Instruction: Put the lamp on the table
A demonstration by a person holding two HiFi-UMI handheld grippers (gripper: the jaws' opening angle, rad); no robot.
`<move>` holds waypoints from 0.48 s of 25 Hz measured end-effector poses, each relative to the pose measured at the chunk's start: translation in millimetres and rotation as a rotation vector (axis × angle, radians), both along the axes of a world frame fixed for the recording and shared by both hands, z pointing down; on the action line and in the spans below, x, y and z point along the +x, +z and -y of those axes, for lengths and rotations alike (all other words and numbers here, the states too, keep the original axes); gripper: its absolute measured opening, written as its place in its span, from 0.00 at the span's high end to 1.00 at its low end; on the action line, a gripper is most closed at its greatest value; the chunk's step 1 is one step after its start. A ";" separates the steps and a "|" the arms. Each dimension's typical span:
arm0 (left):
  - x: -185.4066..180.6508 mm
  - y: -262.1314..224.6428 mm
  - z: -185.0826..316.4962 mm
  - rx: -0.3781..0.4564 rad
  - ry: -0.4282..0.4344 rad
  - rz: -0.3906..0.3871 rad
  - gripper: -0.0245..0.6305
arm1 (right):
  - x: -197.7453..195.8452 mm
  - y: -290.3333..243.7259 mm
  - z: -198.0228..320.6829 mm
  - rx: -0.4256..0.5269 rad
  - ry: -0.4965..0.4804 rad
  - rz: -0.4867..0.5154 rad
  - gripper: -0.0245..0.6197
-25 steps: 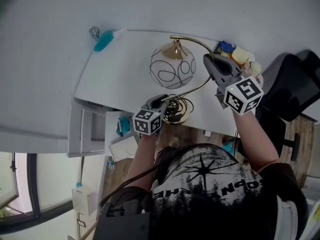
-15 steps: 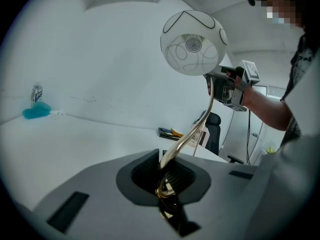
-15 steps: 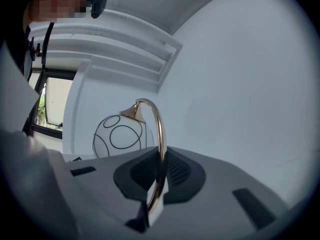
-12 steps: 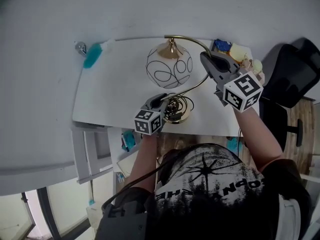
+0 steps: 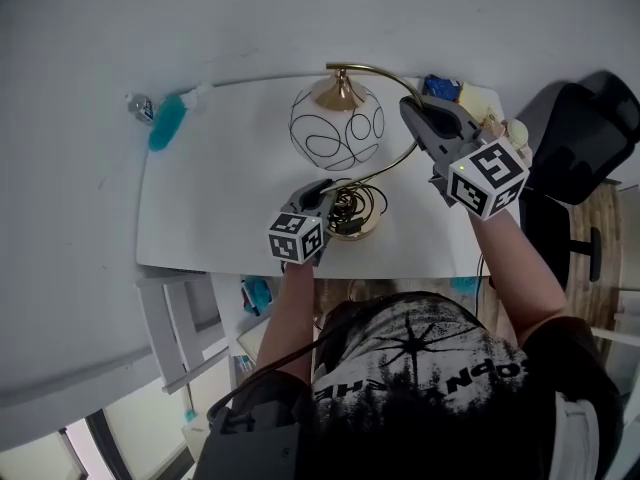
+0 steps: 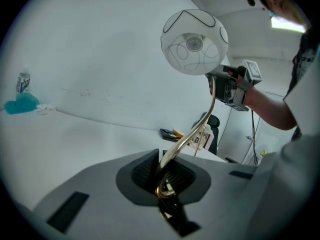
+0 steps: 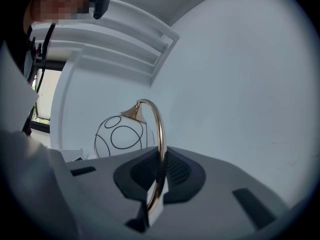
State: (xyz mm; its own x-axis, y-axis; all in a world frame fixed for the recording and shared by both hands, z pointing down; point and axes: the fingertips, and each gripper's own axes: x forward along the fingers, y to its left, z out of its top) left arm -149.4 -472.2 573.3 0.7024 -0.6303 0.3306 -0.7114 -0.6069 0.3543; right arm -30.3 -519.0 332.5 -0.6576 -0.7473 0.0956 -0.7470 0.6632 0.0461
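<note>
Gently lower the lamp, now over the white table near its front edge (whether the base touches is unclear), so it lands flat, your left gripper pinching the lower stem and your right gripper pinching the upper arc.

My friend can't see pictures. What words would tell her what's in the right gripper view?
The right gripper is shut on the lamp, pinching its curved gold stem between both jaws. Past the jaws, to the left, hangs the lamp's round white shade with black loops on it, in front of a plain white wall.
</note>
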 end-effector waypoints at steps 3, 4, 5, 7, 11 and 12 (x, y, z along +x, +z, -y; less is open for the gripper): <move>3.4 4.0 5.4 0.007 0.005 -0.012 0.93 | 0.7 1.7 2.3 0.009 0.007 -0.013 0.94; 3.2 6.2 8.3 0.007 0.008 -0.016 0.93 | -0.3 3.4 4.6 0.009 0.012 -0.016 0.94; 2.9 8.4 11.3 0.007 0.010 -0.018 0.93 | -0.9 5.3 7.0 0.008 0.017 -0.018 0.94; 2.2 12.4 15.3 0.011 0.011 -0.019 0.93 | -1.5 9.6 10.5 0.005 0.026 -0.021 0.94; 1.8 18.3 21.7 0.018 0.009 -0.028 0.93 | -3.2 14.9 17.4 0.003 0.036 -0.027 0.94; 2.4 19.5 23.0 0.018 0.010 -0.032 0.93 | -3.3 15.5 19.0 0.003 0.037 -0.026 0.94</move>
State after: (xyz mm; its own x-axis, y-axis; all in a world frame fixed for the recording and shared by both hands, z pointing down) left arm -147.0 -495.3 592.9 0.7188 -0.6289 0.2964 -0.6937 -0.6203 0.3662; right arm -33.6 -538.0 348.1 -0.6271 -0.7711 0.1099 -0.7693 0.6353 0.0676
